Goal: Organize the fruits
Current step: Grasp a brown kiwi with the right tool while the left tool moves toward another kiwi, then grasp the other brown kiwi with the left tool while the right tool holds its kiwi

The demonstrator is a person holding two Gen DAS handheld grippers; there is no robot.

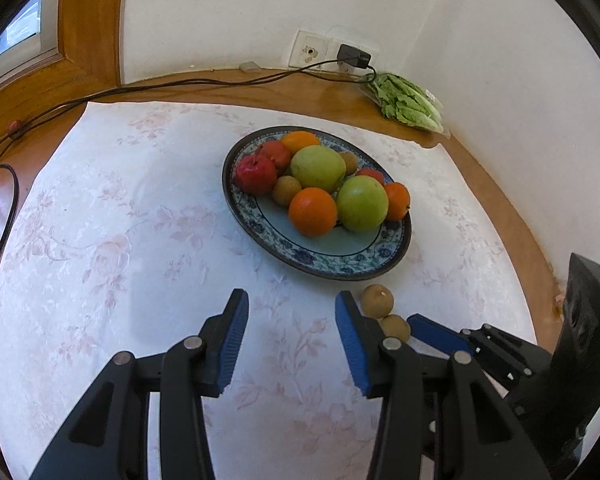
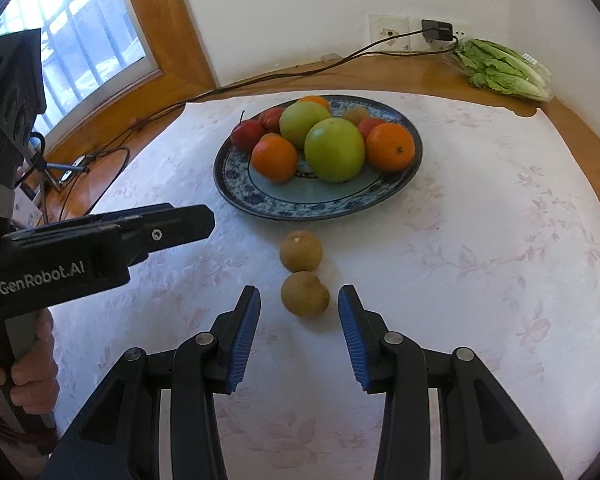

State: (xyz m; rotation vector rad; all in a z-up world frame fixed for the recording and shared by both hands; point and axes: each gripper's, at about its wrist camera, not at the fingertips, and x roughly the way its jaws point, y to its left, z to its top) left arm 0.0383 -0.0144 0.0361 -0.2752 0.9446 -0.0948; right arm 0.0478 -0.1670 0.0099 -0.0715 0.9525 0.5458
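1. Brown and small, two loose fruits [image 2: 303, 272] lay touching on the floral cloth [image 2: 480, 240], just near of the plate [image 2: 300, 204].
2. I held my right gripper [image 2: 299, 312] spread wide around the nearer one [image 2: 305, 293], gripping nothing.
3. My left gripper [image 1: 292, 312] gaped empty, further left.
4. Closing off-centre could have squirted the round fruit away or nudged its neighbour [image 2: 301, 251].
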